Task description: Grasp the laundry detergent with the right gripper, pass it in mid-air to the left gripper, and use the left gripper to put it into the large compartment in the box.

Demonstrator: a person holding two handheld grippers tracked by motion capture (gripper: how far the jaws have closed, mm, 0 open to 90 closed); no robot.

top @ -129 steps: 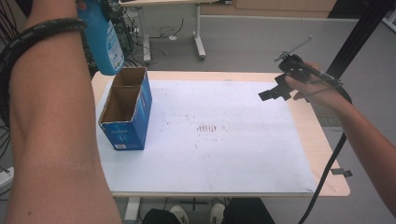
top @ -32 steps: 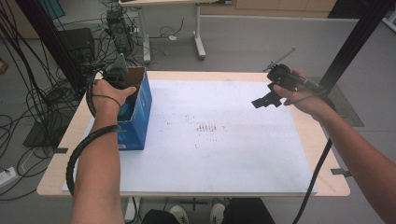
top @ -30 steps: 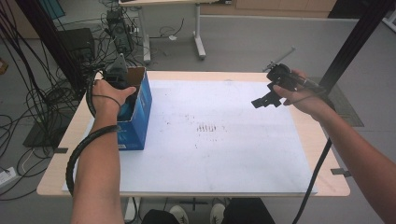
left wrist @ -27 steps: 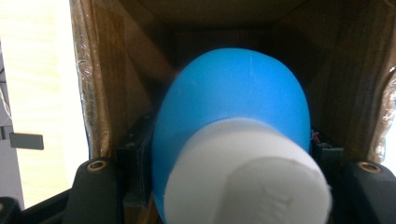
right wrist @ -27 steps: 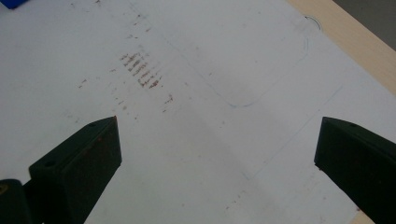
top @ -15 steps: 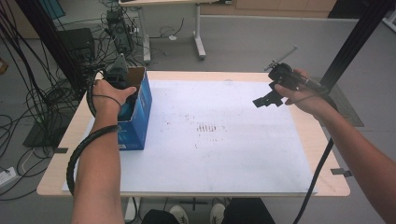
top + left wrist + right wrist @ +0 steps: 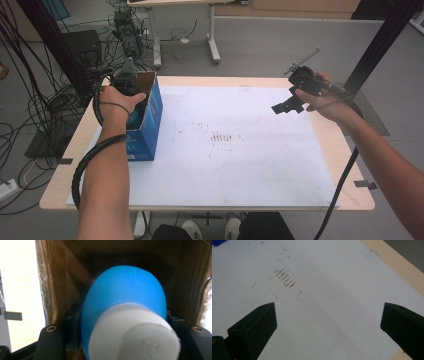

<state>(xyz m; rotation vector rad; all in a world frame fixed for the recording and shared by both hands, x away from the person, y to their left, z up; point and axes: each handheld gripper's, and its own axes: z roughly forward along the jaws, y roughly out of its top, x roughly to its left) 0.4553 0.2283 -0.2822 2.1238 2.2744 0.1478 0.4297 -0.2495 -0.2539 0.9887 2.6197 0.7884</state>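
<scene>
Left tongs [image 7: 131, 95] clench the blue plastic bottle with white cap [image 7: 125, 312] inside the open blue cardboard box [image 7: 150, 117] at nine o'clock; lower straight, then release. Right tongs [image 7: 285, 106] hover released.

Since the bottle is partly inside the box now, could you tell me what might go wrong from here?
1. The left gripper grips the blue bottle deep between the cardboard box walls; opening the fingers may catch them on the cardboard.
2. The box stands near the table corner; pulling out could drag or tip it.
3. The right gripper hangs open, away from the box, so nothing steadies it.
</scene>
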